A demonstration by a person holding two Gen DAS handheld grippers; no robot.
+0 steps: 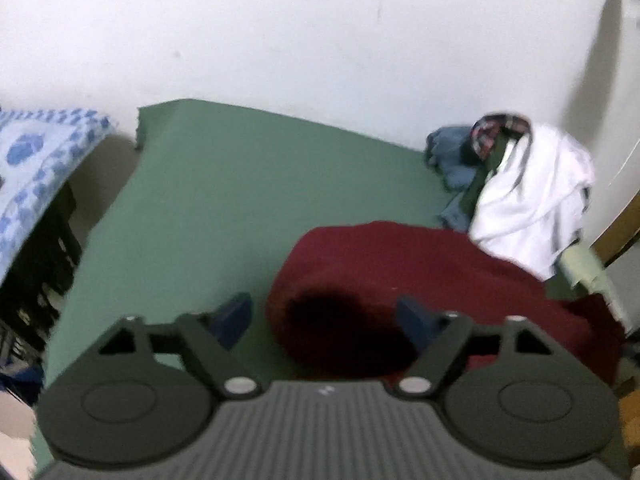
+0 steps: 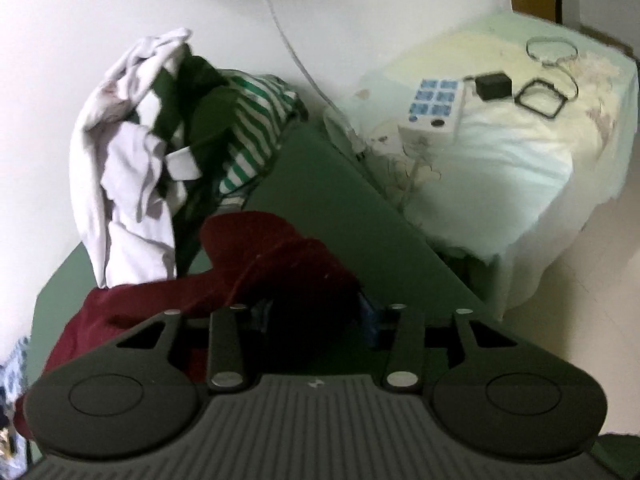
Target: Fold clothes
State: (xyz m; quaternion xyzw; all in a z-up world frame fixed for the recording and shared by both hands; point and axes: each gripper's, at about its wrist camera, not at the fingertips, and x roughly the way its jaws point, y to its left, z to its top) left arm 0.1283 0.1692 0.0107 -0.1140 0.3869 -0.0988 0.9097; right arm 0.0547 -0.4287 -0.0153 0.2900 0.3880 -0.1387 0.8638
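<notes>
A dark red garment (image 1: 420, 280) lies bunched on the green table (image 1: 224, 184), at its right half. My left gripper (image 1: 324, 316) is open just above the garment's near left edge, its blue fingertips (image 1: 234, 314) spread apart. In the right wrist view the same red garment (image 2: 272, 256) lies under my right gripper (image 2: 316, 320); the jaws stand apart with red cloth between them, and the blue fingertips (image 2: 370, 320) are mostly hidden by shadow and cloth. A pile of unfolded clothes (image 1: 528, 196), white on top, sits at the table's far right corner.
The pile shows in the right wrist view (image 2: 152, 152) with white, green and striped pieces against the wall. A side table with a pale cloth (image 2: 520, 152) holds a power strip (image 2: 434, 106) and an adapter. A blue-patterned cloth (image 1: 36, 168) lies on furniture at the left.
</notes>
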